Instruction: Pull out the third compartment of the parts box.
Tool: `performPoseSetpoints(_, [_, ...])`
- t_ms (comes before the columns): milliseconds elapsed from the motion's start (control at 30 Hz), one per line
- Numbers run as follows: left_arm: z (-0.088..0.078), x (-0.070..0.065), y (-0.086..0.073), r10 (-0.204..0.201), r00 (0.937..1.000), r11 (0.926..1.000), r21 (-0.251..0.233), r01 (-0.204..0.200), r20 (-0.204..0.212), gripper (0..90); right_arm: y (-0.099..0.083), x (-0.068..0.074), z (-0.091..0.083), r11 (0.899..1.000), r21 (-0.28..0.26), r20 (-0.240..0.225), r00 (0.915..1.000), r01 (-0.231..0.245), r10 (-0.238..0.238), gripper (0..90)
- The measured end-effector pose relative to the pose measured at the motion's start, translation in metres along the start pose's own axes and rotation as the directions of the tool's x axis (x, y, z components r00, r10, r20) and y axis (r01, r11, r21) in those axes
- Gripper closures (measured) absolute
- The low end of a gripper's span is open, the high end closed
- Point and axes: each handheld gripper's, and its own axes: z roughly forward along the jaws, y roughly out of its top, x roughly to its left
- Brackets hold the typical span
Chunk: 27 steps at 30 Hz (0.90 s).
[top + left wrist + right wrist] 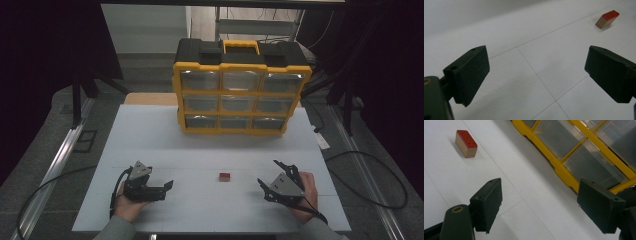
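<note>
Bare table [200,150] lies between both grippers; a small red-topped block [224,176] sits mid-near, the yellow drawer cabinet [240,95] blocks the far side.

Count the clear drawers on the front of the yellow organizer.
9 drawers, three rows of three in the yellow organizer: top row, middle row, bottom row. None looks hidden.

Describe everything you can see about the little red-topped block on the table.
The block is a small rectangular piece, pale and wood-like on its sides, with a red top face that carries faint markings too small to read. It lies flat, red face up, on the white table, alone near the front middle, in front of the yellow drawer cabinet and well apart from it. It sits between the left hand-held gripper and the right hand-held gripper; both are open and neither touches it.
</note>
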Motion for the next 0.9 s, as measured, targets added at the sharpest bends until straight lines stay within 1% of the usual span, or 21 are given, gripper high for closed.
performPoseSetpoints(267, [0.0,0.0,0.0,0.0,1.0,1.0,0.001,0.0,0.0,6.4,0.0,0.001,0.001,1.0,0.006,0.014,0.9995,0.029,-0.029,20.2])
performPoseSetpoints(300, [0.0,0.0,0.0,0.001,1.0,1.0,0.0,-0.001,0.0,6.4,0.0,0.0,0.001,0.999,0.007,0.019,0.999,0.04,-0.04,20.0])
performPoseSetpoints(500, [0.0,0.0,0.0,0.0,1.0,1.0,0.0,0.0,-0.001,6.4,0.003,0.001,0.002,0.998,0.005,0.032,0.9971,0.069,-0.069,20.0])
performPoseSetpoints(633, [0.0,0.0,0.0,0.001,1.0,1.0,0.0,-0.001,-0.001,6.4,0.007,0.002,0.003,0.994,0.006,0.044,0.9927,0.112,-0.112,20.0])
performPoseSetpoints(733, [0.0,0.0,0.0,0.001,1.0,1.0,0.0,-0.001,0.0,6.4,0.013,0.002,0.003,0.994,-0.008,0.044,0.9928,0.112,-0.111,20.0])
performPoseSetpoints(800, [0.0,0.0,0.0,0.0,1.0,1.0,0.001,0.0,0.002,6.4,0.019,0.004,0.003,0.99,-0.021,0.052,0.9895,0.136,-0.135,20.0])
performPoseSetpoints(867, [0.0,0.0,0.0,0.001,1.0,1.0,0.0,-0.001,0.001,6.4,0.021,0.004,0.003,0.99,-0.025,0.052,0.9889,0.141,-0.139,20.0])
performPoseSetpoints(900, [-0.001,0.0,0.0,0.002,1.0,1.0,-0.002,-0.002,0.002,6.4,0.023,0.005,0.004,0.988,-0.024,0.053,0.9874,0.151,-0.149,20.0])
